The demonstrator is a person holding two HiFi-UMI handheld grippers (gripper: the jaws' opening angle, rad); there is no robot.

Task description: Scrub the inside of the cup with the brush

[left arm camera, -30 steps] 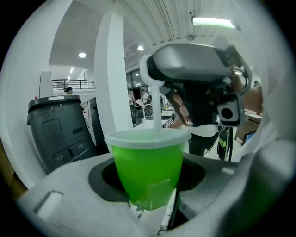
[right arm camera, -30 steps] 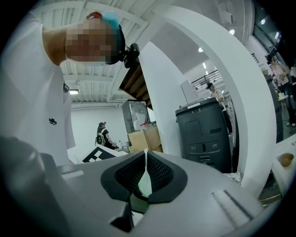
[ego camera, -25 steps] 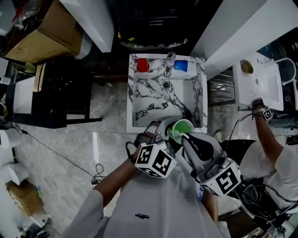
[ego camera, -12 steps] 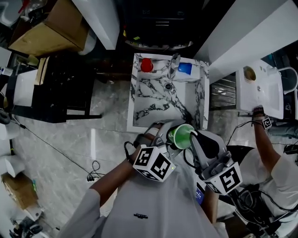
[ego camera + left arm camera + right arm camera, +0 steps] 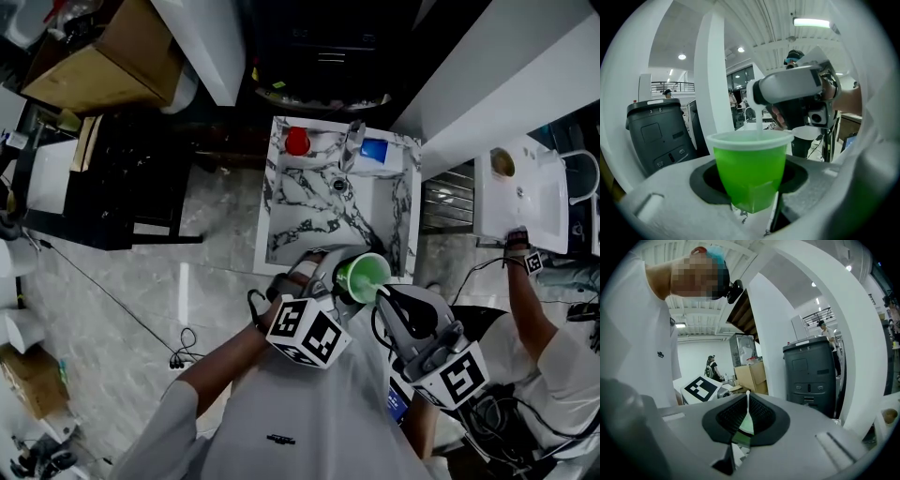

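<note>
Left gripper (image 5: 751, 194) clamps translucent green cup (image 5: 751, 161); right gripper (image 5: 746, 423) pinches thin white brush (image 5: 747, 405).

shirt (image 5: 281, 398): wearing pale grey, long sleeves, tiny dark logo (image 5: 281, 437) on the front
left gripper (image 5: 345, 274): showing a grey-white shell, black cable (image 5: 255, 306) looping beside it
right gripper (image 5: 386, 296): showing a grey shell, black upper panel
marker cubes (image 5: 305, 331): carrying black-and-white squares, one per gripper
</note>
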